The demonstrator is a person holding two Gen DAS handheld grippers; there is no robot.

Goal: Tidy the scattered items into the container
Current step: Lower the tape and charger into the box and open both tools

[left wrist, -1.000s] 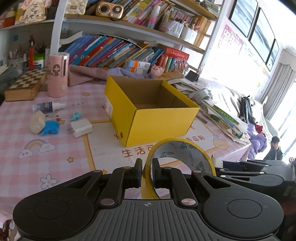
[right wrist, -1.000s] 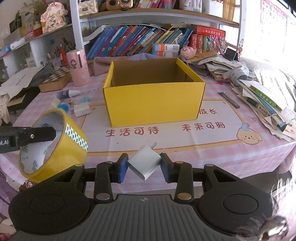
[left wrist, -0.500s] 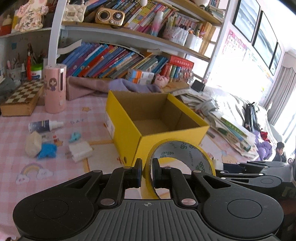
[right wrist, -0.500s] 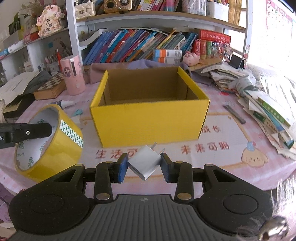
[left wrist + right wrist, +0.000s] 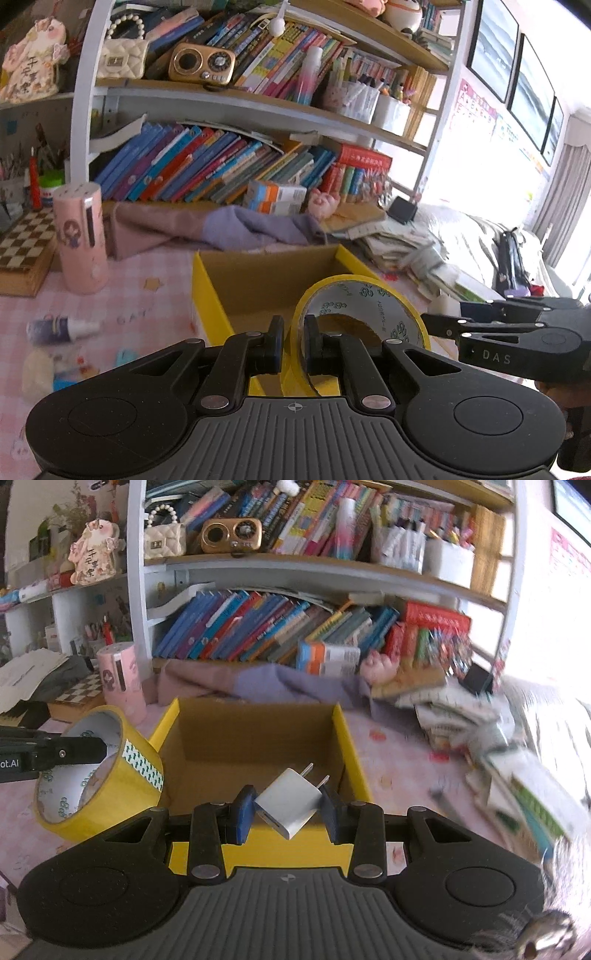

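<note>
An open yellow cardboard box (image 5: 207, 291) (image 5: 354, 760) stands on the pink table, brown inside. My left gripper (image 5: 293, 341) is shut on the wall of a yellow tape roll (image 5: 369, 306) (image 5: 122, 775), held over the box's near left part. My right gripper (image 5: 288, 805) is shut on a white plug charger (image 5: 290, 803), prongs pointing up and away, above the box's near edge. In the left wrist view the right gripper's black fingers (image 5: 480, 325) reach in from the right. In the right wrist view the left gripper's finger (image 5: 55, 755) comes in from the left.
Left of the box lie a small spray bottle (image 5: 62, 326), a beige piece (image 5: 37, 373) and small blue items (image 5: 125, 356). A pink cylinder (image 5: 79, 240) and a chessboard box (image 5: 22, 251) stand behind them. Piled papers and books (image 5: 517, 775) crowd the right; bookshelves (image 5: 221, 103) rise behind.
Both grippers have moved forward and slightly up with their loads. The box, earlier well ahead of them, now lies right under the tape roll and the charger.
</note>
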